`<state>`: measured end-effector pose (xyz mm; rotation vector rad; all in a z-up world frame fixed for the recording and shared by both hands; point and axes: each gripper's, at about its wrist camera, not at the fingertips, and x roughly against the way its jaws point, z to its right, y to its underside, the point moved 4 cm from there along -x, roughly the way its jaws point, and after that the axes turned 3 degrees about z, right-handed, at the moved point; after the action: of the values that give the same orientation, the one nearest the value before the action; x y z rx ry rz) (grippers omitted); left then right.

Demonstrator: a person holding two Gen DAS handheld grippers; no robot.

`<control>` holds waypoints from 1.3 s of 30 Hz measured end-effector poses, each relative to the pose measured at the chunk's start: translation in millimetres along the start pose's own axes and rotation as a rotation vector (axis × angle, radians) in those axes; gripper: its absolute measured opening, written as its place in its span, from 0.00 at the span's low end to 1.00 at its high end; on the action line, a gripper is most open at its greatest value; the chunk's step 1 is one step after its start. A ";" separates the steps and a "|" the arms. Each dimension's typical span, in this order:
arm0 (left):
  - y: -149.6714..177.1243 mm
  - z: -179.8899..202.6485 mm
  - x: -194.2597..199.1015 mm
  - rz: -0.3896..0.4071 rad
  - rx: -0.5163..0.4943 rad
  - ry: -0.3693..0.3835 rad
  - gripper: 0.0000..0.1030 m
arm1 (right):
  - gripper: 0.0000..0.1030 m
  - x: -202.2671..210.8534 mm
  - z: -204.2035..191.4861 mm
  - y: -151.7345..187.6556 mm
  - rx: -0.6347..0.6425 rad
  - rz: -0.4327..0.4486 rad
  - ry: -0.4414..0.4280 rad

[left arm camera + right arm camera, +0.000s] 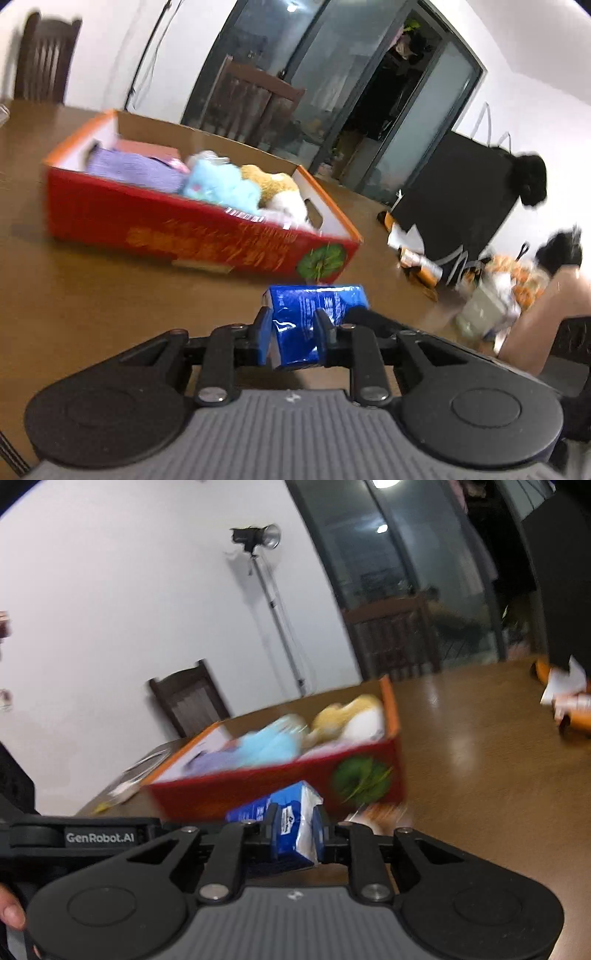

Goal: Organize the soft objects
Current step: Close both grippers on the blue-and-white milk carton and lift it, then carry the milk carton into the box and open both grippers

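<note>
A blue tissue pack (306, 314) is held at both ends above the brown table. My left gripper (291, 325) is shut on one end. My right gripper (295, 823) is shut on the other end of the same pack (291, 827). Ahead stands an open red cardboard box (184, 225), also in the right wrist view (258, 786). It holds a purple cloth (136, 170), a light blue plush (221, 184) and a tan and white plush (280, 192).
Orange and white packets (417, 258) and a black bag (454, 199) lie on the table to the right. Dark wooden chairs (188, 698) stand at the far edge. A light stand (273, 602) is by the wall. Papers (136, 775) lie left of the box.
</note>
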<state>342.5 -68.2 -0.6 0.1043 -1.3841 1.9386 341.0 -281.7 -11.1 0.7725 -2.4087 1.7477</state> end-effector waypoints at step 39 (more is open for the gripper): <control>37.0 -22.5 78.9 0.054 0.050 0.029 0.28 | 0.26 62.0 -78.1 70.5 -0.009 -0.107 -0.061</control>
<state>270.7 -13.9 -2.7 0.0632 -1.3324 2.0124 238.3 -216.9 -24.2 0.9478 -2.3626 1.6959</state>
